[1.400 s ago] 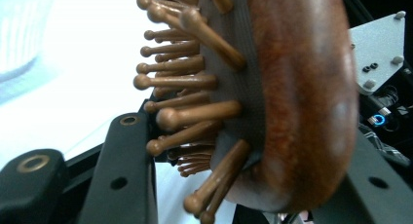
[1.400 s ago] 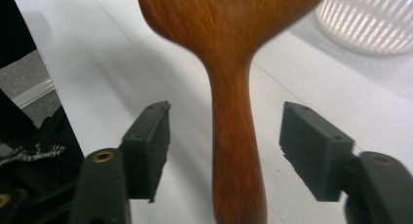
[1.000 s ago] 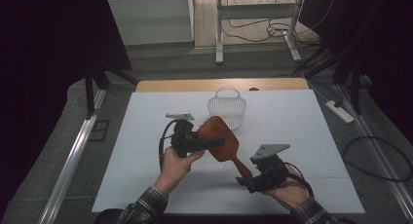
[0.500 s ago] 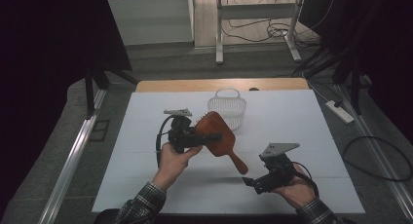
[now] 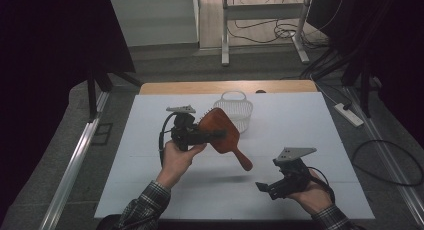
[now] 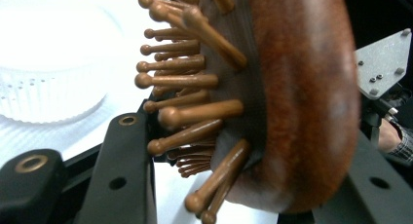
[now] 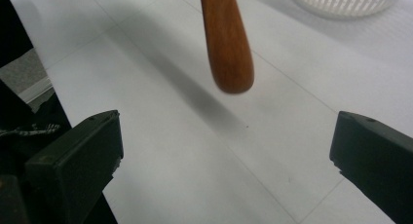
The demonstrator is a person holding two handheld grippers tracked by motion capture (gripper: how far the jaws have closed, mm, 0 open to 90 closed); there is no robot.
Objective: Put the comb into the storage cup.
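Hairbrush [image 5: 220, 132], centre of the high view, held clear of the table, head clamped in the left gripper [image 5: 212, 135], handle angled lower right; basket [image 5: 235, 110] just behind, the likely destination. Right gripper [image 5: 265, 186], lower right, jaws spread wide and empty, apparently leaving the brush to the left alone.

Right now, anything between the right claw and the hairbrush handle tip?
Nothing. In the right gripper view, bare white table runs from the open right claw to the handle tip of the hairbrush, which hangs above it.
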